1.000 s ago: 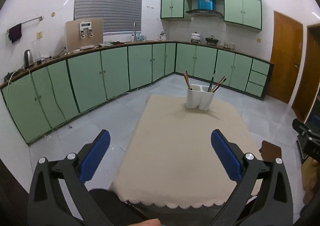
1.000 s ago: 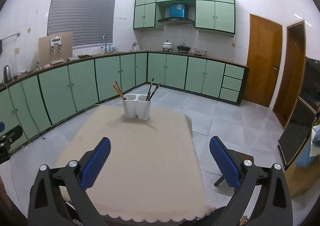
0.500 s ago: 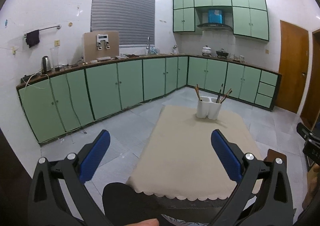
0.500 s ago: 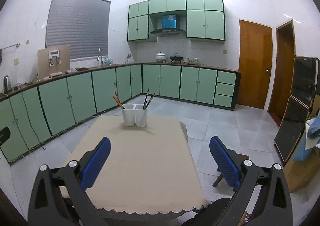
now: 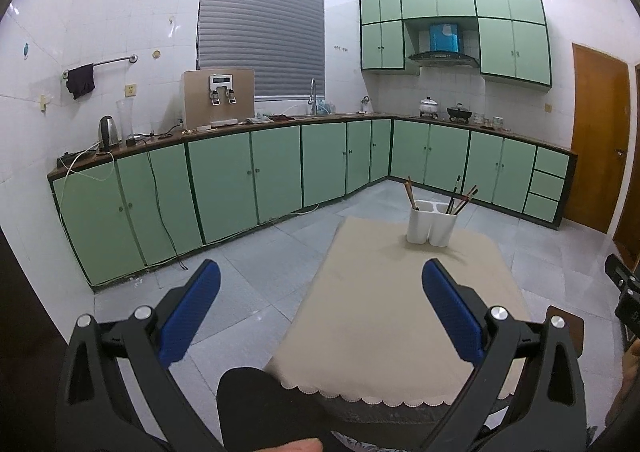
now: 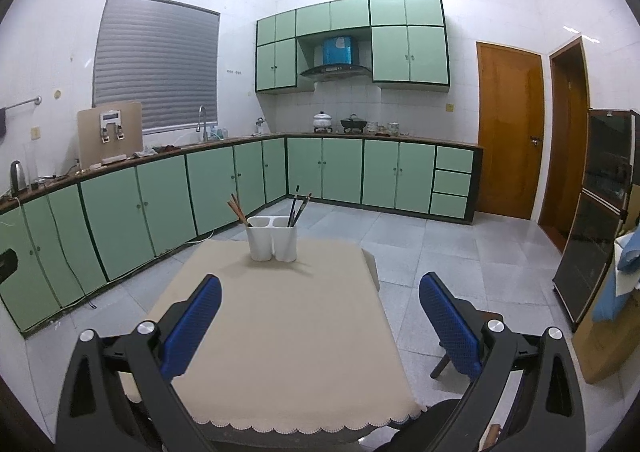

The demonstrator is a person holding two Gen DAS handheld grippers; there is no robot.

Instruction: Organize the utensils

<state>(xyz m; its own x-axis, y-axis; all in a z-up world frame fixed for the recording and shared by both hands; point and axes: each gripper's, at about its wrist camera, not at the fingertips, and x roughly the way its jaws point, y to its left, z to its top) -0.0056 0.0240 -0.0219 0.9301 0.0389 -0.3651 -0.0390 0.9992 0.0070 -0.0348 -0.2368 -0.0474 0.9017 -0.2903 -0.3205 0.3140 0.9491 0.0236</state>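
Chopsticks (image 6: 299, 204) in the holder (image 6: 272, 238) blur together, their lower ends hidden.

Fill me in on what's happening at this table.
A person holds two grippers over a table covered with a beige cloth. The left gripper and right gripper are both open and hold nothing. At the far end stands a white two-compartment holder, with brown chopsticks in its left compartment and dark chopsticks in its right. Nothing else lies on the cloth, so the utensils look sorted.
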